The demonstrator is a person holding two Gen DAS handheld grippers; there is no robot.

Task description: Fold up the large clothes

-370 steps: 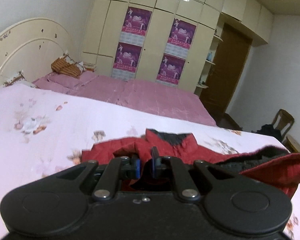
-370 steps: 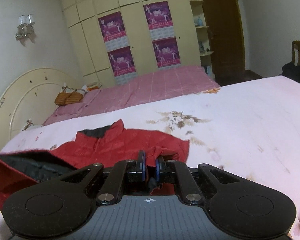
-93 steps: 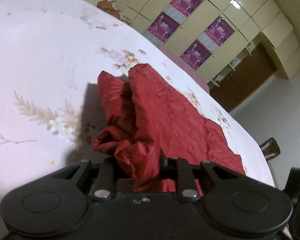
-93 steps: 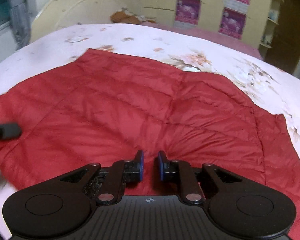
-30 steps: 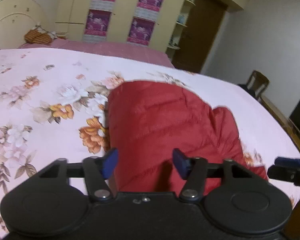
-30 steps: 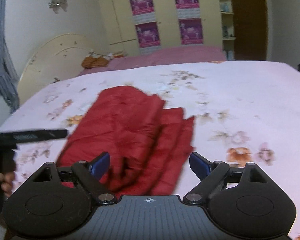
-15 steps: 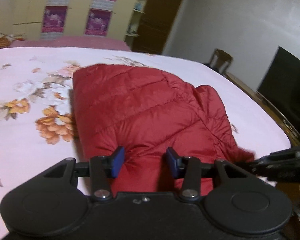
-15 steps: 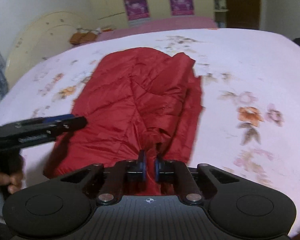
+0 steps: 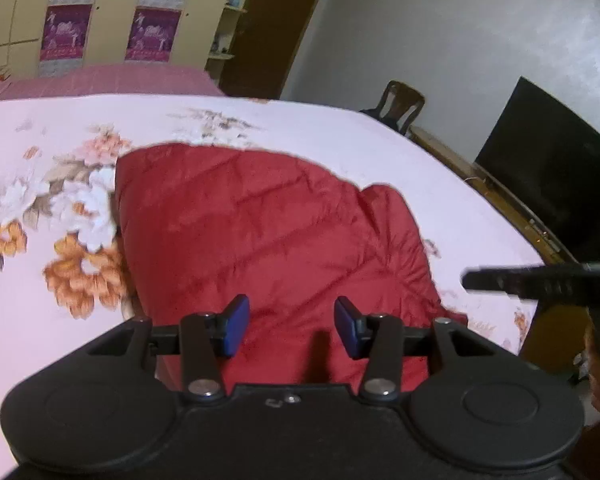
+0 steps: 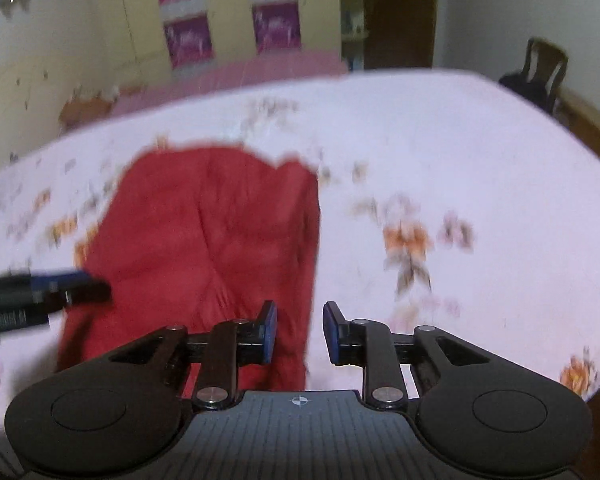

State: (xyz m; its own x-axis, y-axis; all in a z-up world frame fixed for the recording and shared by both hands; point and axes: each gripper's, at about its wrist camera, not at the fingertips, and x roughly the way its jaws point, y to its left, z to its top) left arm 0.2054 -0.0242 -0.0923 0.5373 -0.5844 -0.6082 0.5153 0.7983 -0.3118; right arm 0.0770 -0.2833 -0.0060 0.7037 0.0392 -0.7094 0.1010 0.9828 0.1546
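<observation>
A red quilted jacket (image 9: 268, 232) lies folded into a compact block on the pink floral bedspread (image 9: 44, 176). It also shows in the right wrist view (image 10: 220, 232), blurred by motion. My left gripper (image 9: 292, 326) is open and empty, hovering over the jacket's near edge. My right gripper (image 10: 299, 332) is open and empty above the jacket's near right edge. The right gripper's fingers (image 9: 532, 278) reach in from the right of the left wrist view. The left gripper's fingers (image 10: 52, 284) reach in from the left of the right wrist view.
A wooden chair (image 9: 404, 104) stands past the bed's far right corner. A dark TV screen (image 9: 552, 184) and a wooden ledge (image 9: 500, 196) run along the right. A second pink bed (image 9: 100, 80) and a yellow wardrobe (image 9: 112, 12) stand behind.
My right gripper has opened and let go of the jacket fold. My left gripper has opened wider. Both have pulled back and up from the jacket.
</observation>
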